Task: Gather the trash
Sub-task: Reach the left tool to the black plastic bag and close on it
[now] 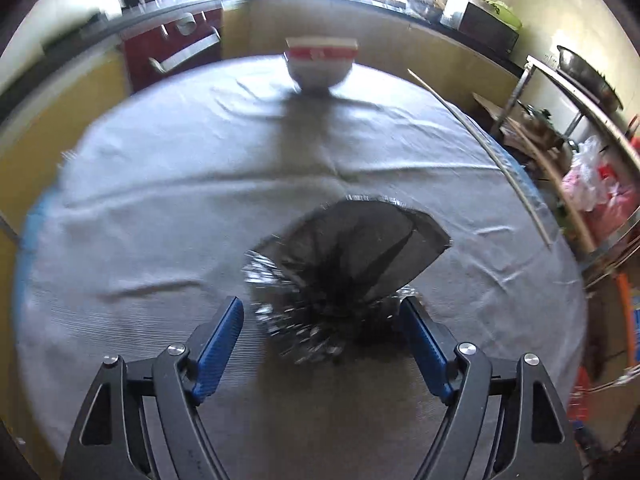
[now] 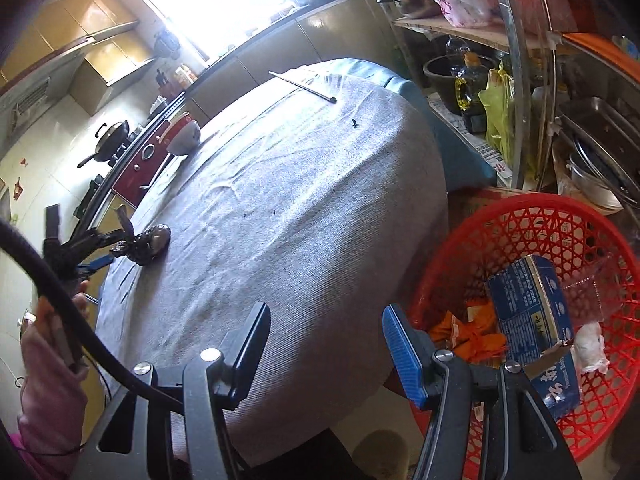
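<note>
A crumpled dark foil wrapper [image 1: 344, 264] lies on the grey tablecloth [image 1: 160, 184], just ahead of and between the blue pads of my left gripper [image 1: 322, 320], which is open around its near end. The right wrist view shows the same wrapper [image 2: 146, 242] at the table's left edge with the left gripper [image 2: 100, 248] beside it. My right gripper [image 2: 326, 330] is open and empty over the table's near edge. A red plastic basket [image 2: 520, 216] stands on the floor to its right, holding a blue box [image 2: 532, 320], orange wrappers and white scraps.
A red and white bowl [image 1: 320, 64] stands at the table's far side, also in the right wrist view [image 2: 184, 132]. A thin stick [image 1: 480, 144] lies along the table's right edge. A metal rack [image 2: 520, 60] with pots, bottles and bags stands right of the table.
</note>
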